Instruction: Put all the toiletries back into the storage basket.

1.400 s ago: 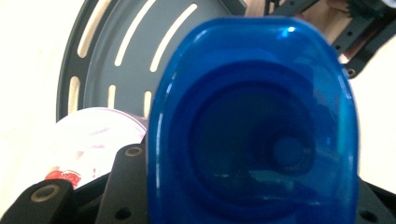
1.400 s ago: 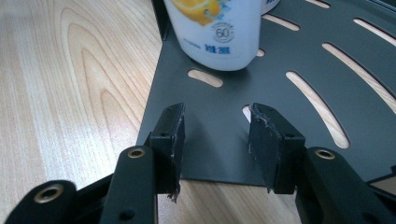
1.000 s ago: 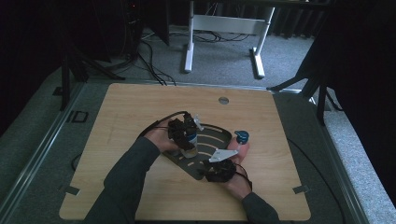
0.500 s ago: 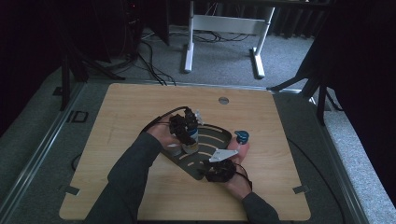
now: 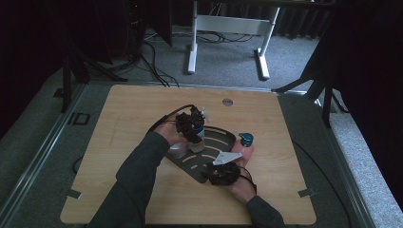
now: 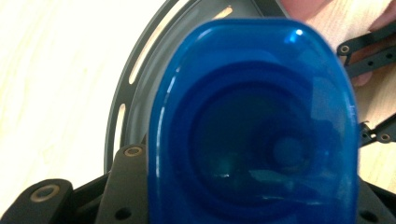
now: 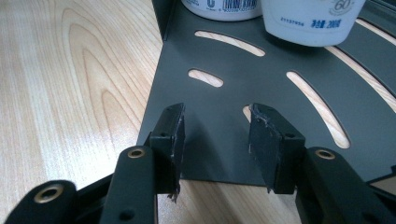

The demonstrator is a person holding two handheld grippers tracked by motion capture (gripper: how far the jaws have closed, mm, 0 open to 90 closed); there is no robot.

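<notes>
A big translucent blue cap sits between the jaws of my left gripper, which is shut on it from above. It tops a white bottle standing on a dark, fan-shaped slotted tray. A second white container stands on the tray beside it; the bases of both containers appear at the top of the right gripper view. My right gripper is open and empty, its jaws low over the near edge of the tray.
A small blue-capped item stands by the right hand's fingers at the tray's right side. A round metal insert lies near the table's far edge. Bare wood spreads left of the tray.
My left gripper has shifted slightly rightward and farther over the tray. The right gripper has not moved.
</notes>
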